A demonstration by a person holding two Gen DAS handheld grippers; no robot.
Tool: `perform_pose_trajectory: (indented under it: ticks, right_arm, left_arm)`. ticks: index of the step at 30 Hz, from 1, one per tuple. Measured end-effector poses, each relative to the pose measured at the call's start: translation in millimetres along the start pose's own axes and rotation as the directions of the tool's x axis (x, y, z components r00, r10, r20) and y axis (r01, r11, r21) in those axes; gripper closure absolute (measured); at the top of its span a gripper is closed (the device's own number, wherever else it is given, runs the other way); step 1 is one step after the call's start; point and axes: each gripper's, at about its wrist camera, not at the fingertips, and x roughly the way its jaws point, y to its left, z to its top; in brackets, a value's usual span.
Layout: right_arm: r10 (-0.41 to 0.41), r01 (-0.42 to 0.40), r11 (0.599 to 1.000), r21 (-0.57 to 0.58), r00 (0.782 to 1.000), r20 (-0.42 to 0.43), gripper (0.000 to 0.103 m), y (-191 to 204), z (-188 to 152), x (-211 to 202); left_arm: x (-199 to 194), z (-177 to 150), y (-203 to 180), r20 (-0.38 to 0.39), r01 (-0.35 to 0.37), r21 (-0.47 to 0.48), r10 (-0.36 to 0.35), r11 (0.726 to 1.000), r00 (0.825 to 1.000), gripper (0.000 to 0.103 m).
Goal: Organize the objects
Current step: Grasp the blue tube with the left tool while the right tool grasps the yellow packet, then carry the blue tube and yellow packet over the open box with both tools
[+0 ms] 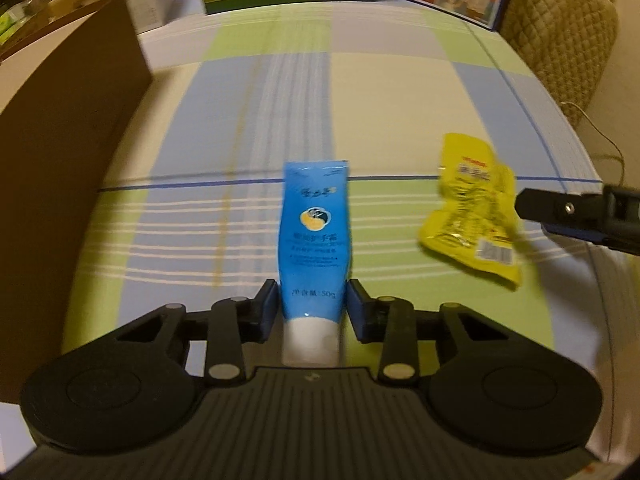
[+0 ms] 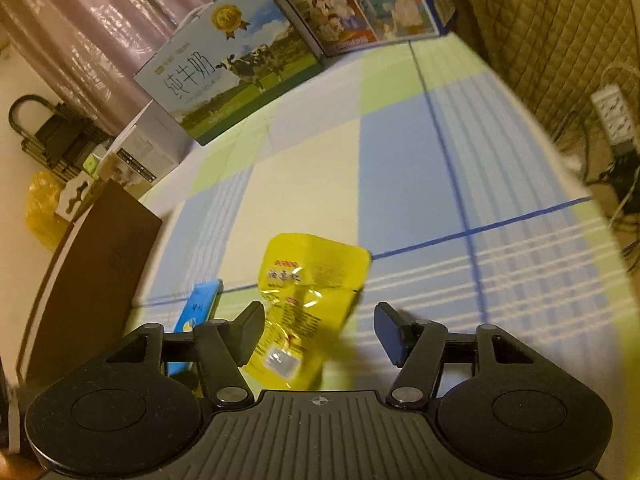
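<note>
- Tube (image 1: 314,236): smooth glossy plastic.
- Yellow packet (image 2: 308,292): shiny crinkled foil.
- Tablecloth (image 1: 400,92): matt checked cloth.
- Milk carton (image 2: 224,64): printed cardboard.

Left gripper (image 1: 312,306): my jaws are closed in on both sides of the hand cream tube (image 1: 315,236), pads pressing its lower end.
Right gripper (image 2: 320,328): my jaws are spread wide, gripping nothing, left finger (image 2: 250,330) over the yellow packet (image 2: 308,280).
</note>
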Motion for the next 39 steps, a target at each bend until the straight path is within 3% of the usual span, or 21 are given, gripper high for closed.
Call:
perform_pose_trajectory:
  ticks: [3, 7, 9, 13, 17, 23, 27, 39]
  right_arm:
    - [0.005, -0.004, 1.000, -0.012, 1.000, 0.023, 0.043, 6.0, 1.8, 10.5]
    - [-0.038, 0.043, 0.990, -0.131, 0.998, 0.043, 0.043, 26.0, -3.7, 24.0]
    - [-0.089, 0.098, 0.962, -0.254, 0.995, 0.048, 0.043, 43.5, -8.7, 30.9]
    - [-0.124, 0.135, 0.913, -0.384, 0.991, 0.055, 0.044, 62.8, -23.5, 37.7]
    - [-0.138, 0.150, 0.910, -0.387, 0.989, 0.057, 0.050, 61.8, -26.7, 38.1]
    - [-0.110, 0.106, 0.893, -0.437, 0.994, 0.017, 0.052, 58.4, -32.6, 28.4]
    - [-0.092, 0.086, 0.876, -0.474, 0.996, 0.010, 0.053, 60.1, -44.6, 18.8]
    - [-0.105, 0.099, 0.858, -0.504, 0.994, 0.017, 0.058, 57.5, -60.3, -13.4]
  left_arm:
    - [0.1, -1.4, 11.8, -0.002, -0.007, -0.021, 0.007, 1.000, 1.000, 0.069]
    - [-1.3, -1.2, 19.3, -0.005, -0.013, -0.037, 0.013, 0.999, 1.000, 0.069]
    - [-1.2, -0.4, 20.2, -0.007, -0.015, -0.039, 0.015, 0.999, 1.000, 0.069]
    - [-1.1, 1.9, 19.3, -0.011, -0.020, -0.041, 0.020, 0.999, 1.000, 0.067]
    - [0.4, 3.9, 18.9, -0.009, -0.022, -0.035, 0.022, 0.999, 1.000, 0.067]
    - [3.6, 8.3, 16.5, 0.002, -0.034, -0.007, 0.034, 0.999, 0.999, 0.060]
    - [2.2, 8.2, 11.1, 0.013, -0.020, 0.041, 0.020, 0.999, 1.000, 0.071]
    - [-15.4, -18.0, 10.4, -0.010, 0.023, 0.031, -0.023, 0.999, 1.000, 0.071]
